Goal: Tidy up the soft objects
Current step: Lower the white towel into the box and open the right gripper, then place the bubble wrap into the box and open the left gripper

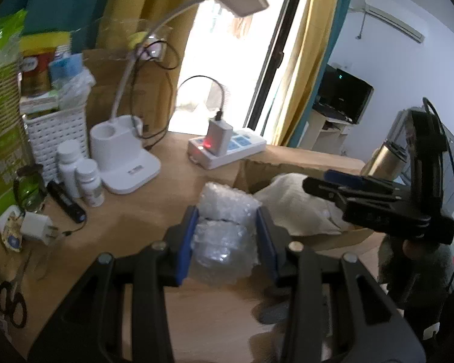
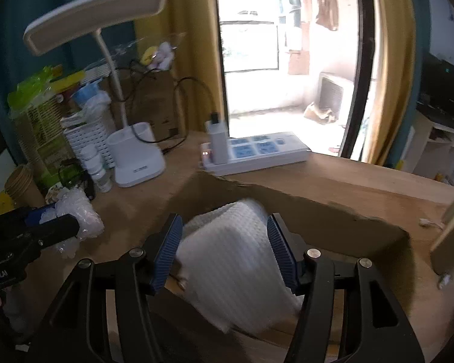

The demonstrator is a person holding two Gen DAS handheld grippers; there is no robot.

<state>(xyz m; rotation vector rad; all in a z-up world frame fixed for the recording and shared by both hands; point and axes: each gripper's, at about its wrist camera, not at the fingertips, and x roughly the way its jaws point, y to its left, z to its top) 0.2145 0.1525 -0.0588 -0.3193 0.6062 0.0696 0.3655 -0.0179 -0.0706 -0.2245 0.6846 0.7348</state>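
My left gripper (image 1: 227,236) is shut on a wad of clear bubble wrap (image 1: 224,230) and holds it over the wooden desk, just left of the cardboard box (image 1: 290,163). It also shows in the right wrist view (image 2: 57,224) with the bubble wrap (image 2: 81,211). My right gripper (image 2: 224,251) is open over the cardboard box (image 2: 317,208), its fingers either side of a white waffle-weave cloth (image 2: 233,257) that lies in the box. The cloth also shows in the left wrist view (image 1: 296,205), below the right gripper (image 1: 317,181).
A white desk lamp (image 1: 127,157), pill bottles (image 1: 75,172), a white basket (image 1: 57,133), a black device (image 1: 66,201), a charger plug (image 1: 36,224) and scissors (image 1: 12,299) crowd the desk's left. A power strip (image 1: 227,148) lies behind the box by the window.
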